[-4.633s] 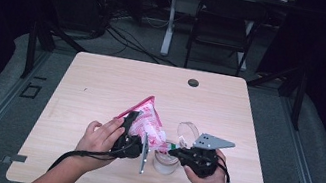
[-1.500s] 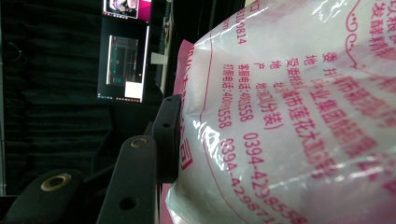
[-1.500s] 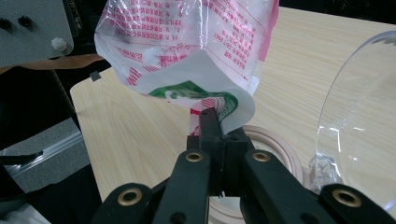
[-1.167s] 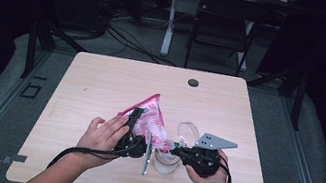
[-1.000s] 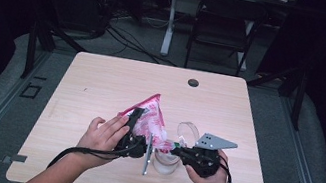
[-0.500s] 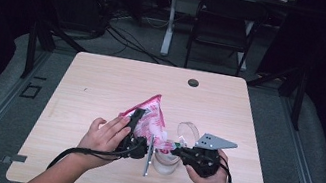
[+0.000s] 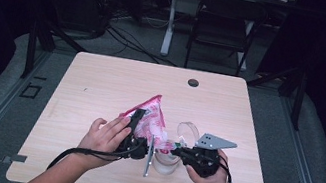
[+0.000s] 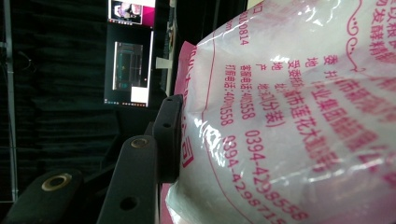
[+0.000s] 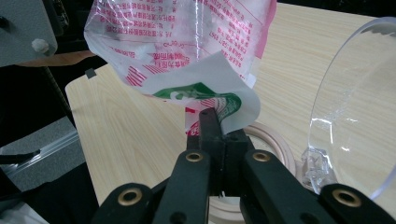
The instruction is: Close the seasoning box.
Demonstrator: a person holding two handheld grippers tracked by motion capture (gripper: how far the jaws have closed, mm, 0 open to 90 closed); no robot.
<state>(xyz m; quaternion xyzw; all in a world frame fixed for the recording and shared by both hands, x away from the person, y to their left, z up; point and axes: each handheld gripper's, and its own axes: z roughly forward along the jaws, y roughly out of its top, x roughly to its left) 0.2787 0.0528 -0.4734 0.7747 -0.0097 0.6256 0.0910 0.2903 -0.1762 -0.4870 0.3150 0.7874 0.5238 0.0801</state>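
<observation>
A pink-and-white plastic bag is held tilted above the worktop, both grippers' jaws clamped on it, left gripper high, right gripper pinching its lower corner over a round container; pouring should go slowly, mouth kept centred.

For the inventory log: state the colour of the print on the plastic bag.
Pink print on the clear plastic bag, plus a green patch at its bottom corner; best in the left gripper view.

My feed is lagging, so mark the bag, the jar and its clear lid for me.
bag (image 7: 150, 118), high view, printed pink and white face.
jar (image 9: 272, 137), right gripper view, pale rim beside the gripper.
lid (image 9: 359, 112), right gripper view, clear curved wall.
</observation>
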